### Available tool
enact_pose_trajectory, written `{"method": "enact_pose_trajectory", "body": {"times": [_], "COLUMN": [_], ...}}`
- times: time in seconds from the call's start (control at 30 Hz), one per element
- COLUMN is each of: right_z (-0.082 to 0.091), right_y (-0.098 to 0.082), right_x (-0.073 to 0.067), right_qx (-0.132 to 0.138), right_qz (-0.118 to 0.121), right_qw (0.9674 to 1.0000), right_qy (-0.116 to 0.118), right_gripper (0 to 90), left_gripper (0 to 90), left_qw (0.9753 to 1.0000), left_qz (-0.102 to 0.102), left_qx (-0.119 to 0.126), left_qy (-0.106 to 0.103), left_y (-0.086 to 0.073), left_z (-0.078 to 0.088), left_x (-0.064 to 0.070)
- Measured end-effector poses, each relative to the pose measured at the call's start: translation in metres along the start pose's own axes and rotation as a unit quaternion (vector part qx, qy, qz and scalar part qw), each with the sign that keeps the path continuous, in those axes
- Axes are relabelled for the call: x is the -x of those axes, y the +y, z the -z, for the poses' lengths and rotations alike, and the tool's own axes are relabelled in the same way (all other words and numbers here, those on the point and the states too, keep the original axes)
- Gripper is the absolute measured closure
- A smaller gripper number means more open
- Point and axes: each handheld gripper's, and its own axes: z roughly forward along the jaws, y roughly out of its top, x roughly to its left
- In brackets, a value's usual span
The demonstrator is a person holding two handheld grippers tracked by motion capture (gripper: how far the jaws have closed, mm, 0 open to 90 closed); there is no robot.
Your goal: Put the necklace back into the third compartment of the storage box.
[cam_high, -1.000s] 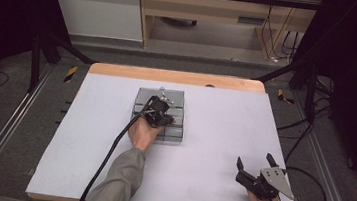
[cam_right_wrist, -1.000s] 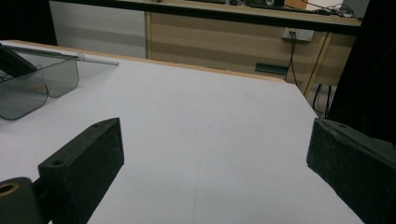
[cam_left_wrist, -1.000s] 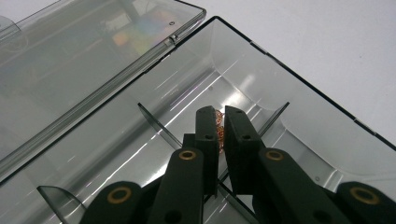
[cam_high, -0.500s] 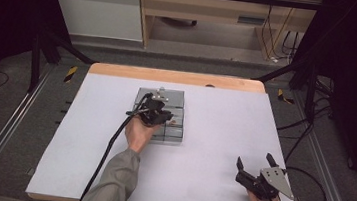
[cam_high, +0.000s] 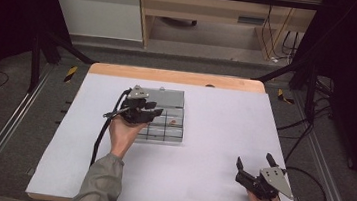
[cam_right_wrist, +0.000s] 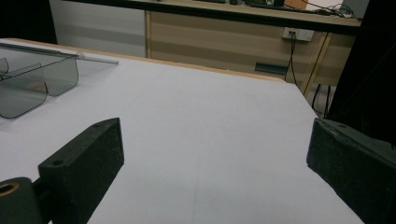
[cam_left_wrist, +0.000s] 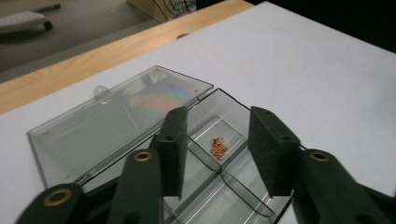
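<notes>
You are holding the left gripper point(cam_high: 157, 113) over the near-left part of the clear compartment box point(cam_high: 177, 116), and everything below is located relative to that box. Its jaws have just been opening. In the left gripper view the two black pads point(cam_left_wrist: 273, 154) are standing apart with nothing between them, so the left gripper point(cam_left_wrist: 219, 156) is released and empty.

The box is lying slightly left of the table point(cam_high: 223, 135) centre, with its lid point(cam_left_wrist: 116, 119) folded flat on the far side, toward the wooden edge. The tray's long axis is running left to right across the table, parallel to that edge.

A small cluster of copper-coloured pieces point(cam_left_wrist: 218, 146) is sitting in one compartment of the tray. In the left gripper view it is lying ahead of and below the jaw gap, almost centred between the pads, just beyond a curved divider point(cam_left_wrist: 243, 196). In the high view the same cluster point(cam_high: 172, 123) is showing just to the right of the jaw tips.

The right gripper point(cam_high: 255, 169) is resting well apart from the box, near the table's near-right corner, with its jaws spread wide and empty. Its own camera is showing the box corner point(cam_right_wrist: 39, 81) far off.

The left hand is therefore much the nearer one. Any next reach into the compartment is likely calling for a short forward and downward travel.
</notes>
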Motion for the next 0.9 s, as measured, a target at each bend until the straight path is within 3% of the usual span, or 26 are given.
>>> {"method": "enact_pose_trajectory", "body": {"times": [0.2,0.27,0.47,0.63,0.67,0.9], "right_z": [0.0,0.0,0.0,0.0,0.0,0.0], "right_y": [0.0,0.0,0.0,0.0,0.0,0.0], "right_x": [0.0,0.0,0.0,0.0,0.0,-0.001], "right_qx": [0.0,0.0,0.001,0.001,0.001,0.003], "right_qz": [0.0,0.0,0.0,-0.001,-0.001,0.001], "right_qw": [1.0,1.0,1.0,1.0,1.0,1.0], "right_qy": [0.0,0.0,0.0,-0.001,-0.001,-0.001], "right_gripper": [4.4,4.4,4.3,4.2,4.2,4.2], "left_gripper": [44.1,37.2,28.9,19.8,18.4,10.3], "left_qw": [0.9993,0.9988,0.9966,0.9923,0.9923,0.9847], "left_qz": [0.022,0.026,0.037,0.046,0.046,0.05], "left_qx": [0.03,0.04,0.065,0.084,0.084,0.114], "left_qy": [0.004,0.01,0.036,0.078,0.078,0.122], "left_y": [-0.01,-0.015,-0.03,-0.05,-0.05,-0.078], "left_z": [0.027,0.036,0.064,0.088,0.088,0.109], "left_x": [-0.009,-0.011,-0.019,-0.023,-0.023,-0.025]}}
